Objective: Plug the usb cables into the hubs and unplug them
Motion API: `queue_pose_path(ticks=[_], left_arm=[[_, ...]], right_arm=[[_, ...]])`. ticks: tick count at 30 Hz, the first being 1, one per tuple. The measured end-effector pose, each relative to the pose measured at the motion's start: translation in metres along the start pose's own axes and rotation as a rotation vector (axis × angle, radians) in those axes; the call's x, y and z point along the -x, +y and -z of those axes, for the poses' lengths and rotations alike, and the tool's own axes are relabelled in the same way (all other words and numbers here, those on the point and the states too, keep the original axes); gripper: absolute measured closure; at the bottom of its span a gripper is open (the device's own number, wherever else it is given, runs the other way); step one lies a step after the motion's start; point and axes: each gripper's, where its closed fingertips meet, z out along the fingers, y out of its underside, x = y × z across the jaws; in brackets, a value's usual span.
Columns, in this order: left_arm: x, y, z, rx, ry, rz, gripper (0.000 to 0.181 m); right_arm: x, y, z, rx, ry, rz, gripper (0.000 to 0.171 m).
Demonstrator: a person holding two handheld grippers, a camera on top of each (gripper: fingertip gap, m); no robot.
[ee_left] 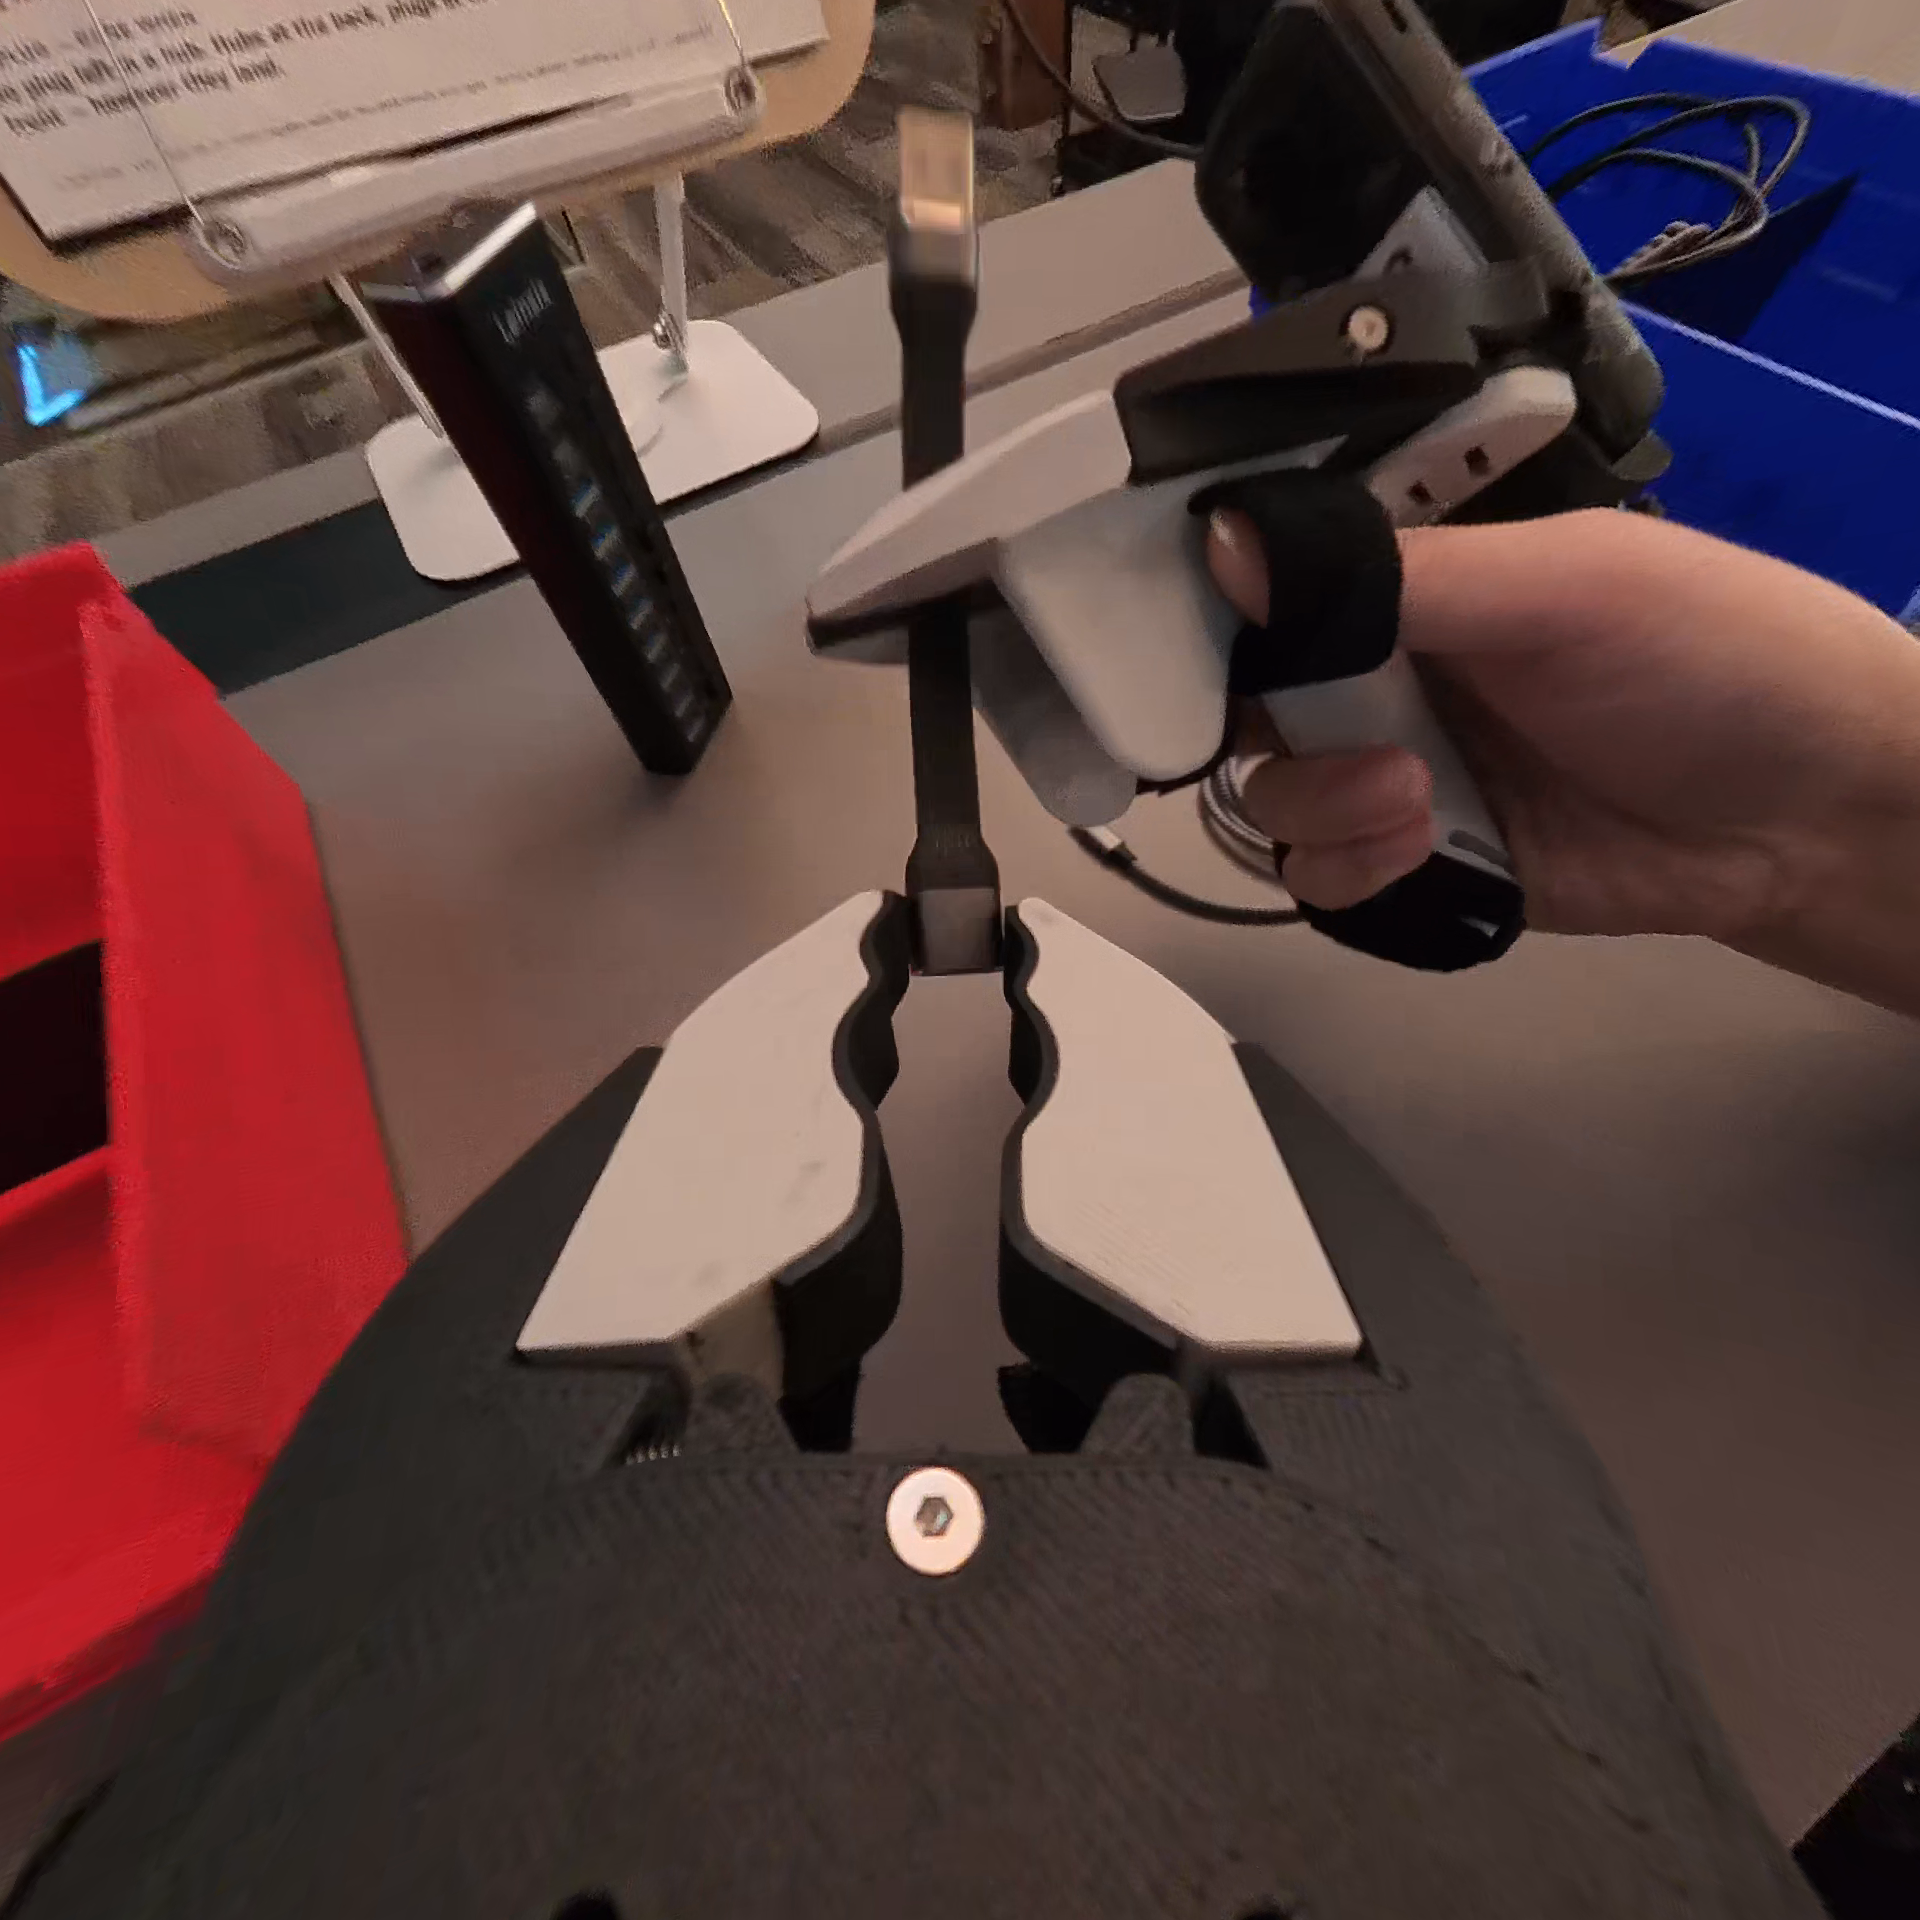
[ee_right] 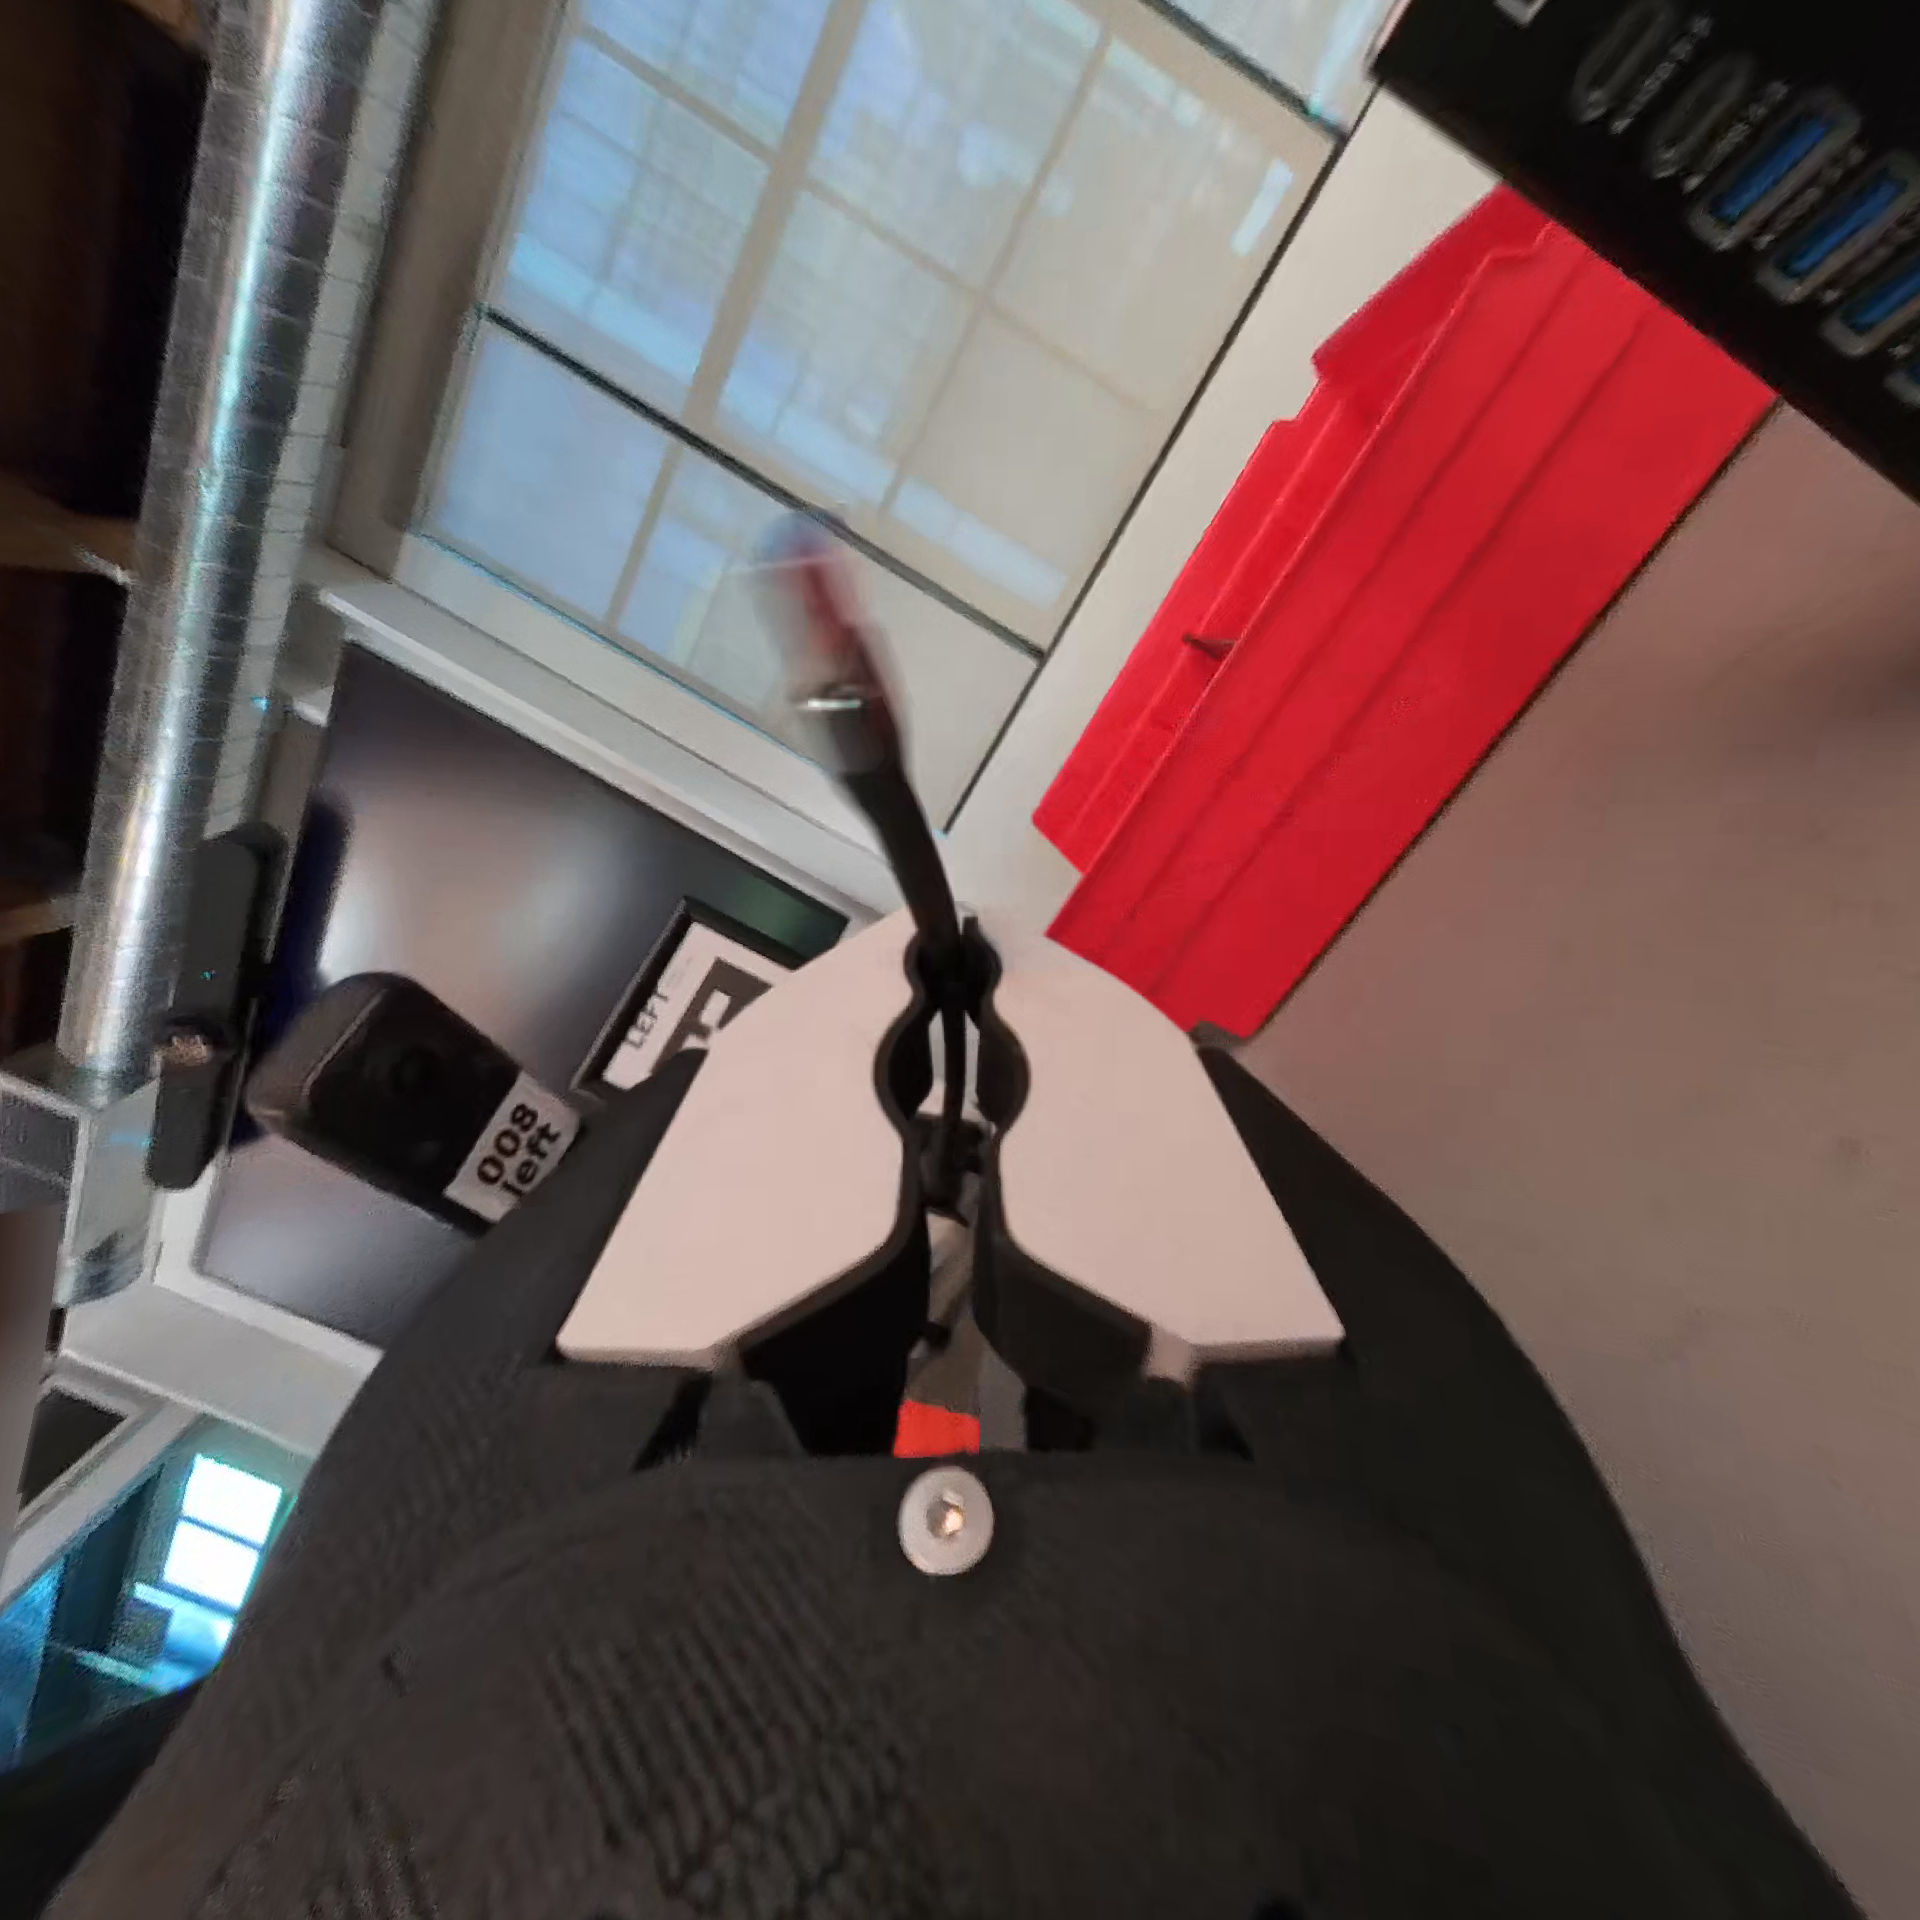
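In the left wrist view my left gripper (ee_left: 957,935) is shut on the grey metal plug (ee_left: 954,930) at one end of a short flat black USB cable (ee_left: 935,748), with both pads against it. The cable runs up through my right gripper (ee_left: 914,623), which a hand holds and which is shut on its middle. The other plug (ee_left: 935,197) sticks up free above. In the right wrist view my right gripper (ee_right: 951,961) pinches the black cable (ee_right: 914,842), and its blurred plug end (ee_right: 831,675) points away. A black hub (ee_left: 582,499) with blue ports stands tilted on the table behind; it also shows in the right wrist view (ee_right: 1714,177).
A red bin (ee_left: 156,1039) stands at the left, also visible in the right wrist view (ee_right: 1403,644). A blue bin (ee_left: 1766,343) holding cables is at the back right. A sign on a white stand (ee_left: 623,416) is behind the hub. Loose cables (ee_left: 1195,883) lie under the hand. My hands' fingertips stand some 6 cm from each other. The black hub (ee_left: 582,499) is about 15 cm from my right fingertips. Seen from the right wrist view (ee_right: 1766,203) as well.
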Motion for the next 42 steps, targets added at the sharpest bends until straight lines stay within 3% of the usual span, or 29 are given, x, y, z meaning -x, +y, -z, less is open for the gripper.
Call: queue_pose_path(ticks=[2,5,10,14,22,29,31,33,36,39,42], left_arm=[[-0.002,0.01,-0.007,0.04,0.004,0.041,0.134],[0.001,0.007,-0.006,0.015,0.031,0.105,0.115],[-0.006,-0.032,0.017,-0.194,0.215,0.247,0.124],[-0.016,-0.053,0.035,-0.288,0.263,0.217,0.124],[-0.034,-0.063,0.044,-0.311,0.177,0.09,0.121],[-0.035,-0.075,0.049,-0.346,0.096,0.004,0.127],[-0.036,-0.072,0.049,-0.313,0.088,-0.07,0.127],[-0.038,-0.065,0.051,-0.274,0.109,-0.15,0.13],[-0.054,-0.057,0.059,-0.261,0.238,-0.233,0.153],[-0.063,-0.052,0.062,-0.266,0.323,-0.247,0.161],[-0.07,-0.048,0.061,-0.258,0.416,-0.196,0.148]], right_arm=[[-0.007,0.002,0.0,0.083,0.084,0.133,0.168],[-0.012,-0.019,0.012,0.119,0.315,0.668,0.168],[0.036,-0.04,0.026,0.035,0.488,1.53,0.167],[0.061,-0.025,0.025,0.008,0.477,1.903,0.168],[0.072,-0.012,0.02,0.005,0.459,2.019,0.167],[0.062,0.005,0.012,0.102,0.409,2.035,0.167],[0.052,0.015,0.009,0.203,0.357,1.971,0.167],[0.039,0.04,0.008,0.409,0.213,1.829,0.167],[0.036,0.067,0.018,0.625,0.035,1.571,0.167],[0.041,0.082,0.03,0.749,-0.06,1.418,0.167],[0.04,0.089,0.04,0.838,-0.085,1.354,0.168]])
